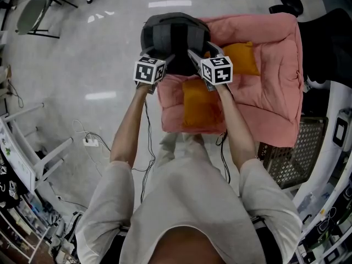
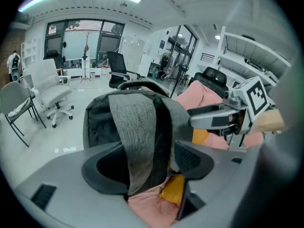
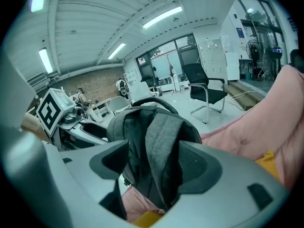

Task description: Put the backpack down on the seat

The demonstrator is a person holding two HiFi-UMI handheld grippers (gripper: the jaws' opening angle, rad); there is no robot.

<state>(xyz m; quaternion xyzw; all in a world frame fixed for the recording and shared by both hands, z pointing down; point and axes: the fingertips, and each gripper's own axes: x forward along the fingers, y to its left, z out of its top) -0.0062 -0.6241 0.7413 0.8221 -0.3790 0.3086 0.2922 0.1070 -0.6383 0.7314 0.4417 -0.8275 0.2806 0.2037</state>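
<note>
1. Step in hand: the release. The backpack (image 1: 173, 40) stands upright on the pink seat (image 1: 275, 81), at its far left corner, strap side facing me. Two orange cushions (image 1: 201, 106) lie nearer to me on the seat.
2. Left gripper (image 2: 147, 167): fingers (image 2: 102, 167) stand wide. A grey strap (image 2: 135, 132) runs through the gap, and I see no pad pressing on it.
3. Right gripper (image 3: 156, 167): fingers (image 3: 202, 165) also wide. The other strap (image 3: 164, 141) hangs loose between them.
4. Judgement: the placement looks done. The next move calls for drawing both grippers straight back, clear of the straps. A snag could tip the bag off its corner.
5. Pose: both forearms are stretched ahead, with the grippers side by side and angled down at the backpack.
</note>
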